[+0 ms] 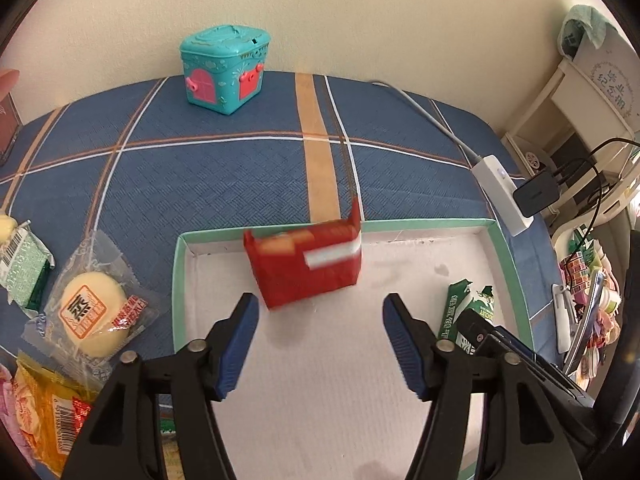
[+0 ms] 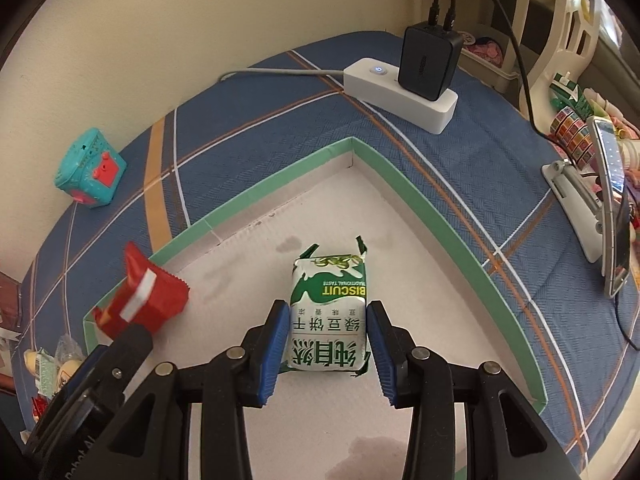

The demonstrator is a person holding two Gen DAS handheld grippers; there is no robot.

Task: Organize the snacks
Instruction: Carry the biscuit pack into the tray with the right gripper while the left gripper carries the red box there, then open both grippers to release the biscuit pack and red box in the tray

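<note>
blue plaid cloth [image 1: 224, 176] with orange and white stripes covers the table against a cream wall [image 1: 360, 12]. ahead of and beneath both grippers sits a shallow white cardboard tray with a green rim [image 2: 404, 196], lined with white paper. beyond the right gripper, at the cloth's far edge, a white power strip [image 2: 404, 96] carries a black charger [image 2: 428, 60]. far ahead of the left gripper, near the wall, stands a teal toy box with pink doors [image 1: 224, 72].

the right gripper [image 2: 328, 344] has its blue-padded fingers set close on either side of a green and white biscuit packet [image 2: 332, 312] lying on the tray floor; whether the pads press it cannot be told. the left gripper [image 1: 320, 340] has its jaws spread wide, holding nothing, and just ahead of its tips a red snack packet with a white band [image 1: 308, 264] appears blurred over the tray near its far wall.

outside the tray, to the left gripper's left, lie a clear-wrapped round pale bun [image 1: 92, 312], a yellow and orange packet [image 1: 48, 412] nearer the camera, and a green and white wrapped snack [image 1: 24, 264] further out.
</note>
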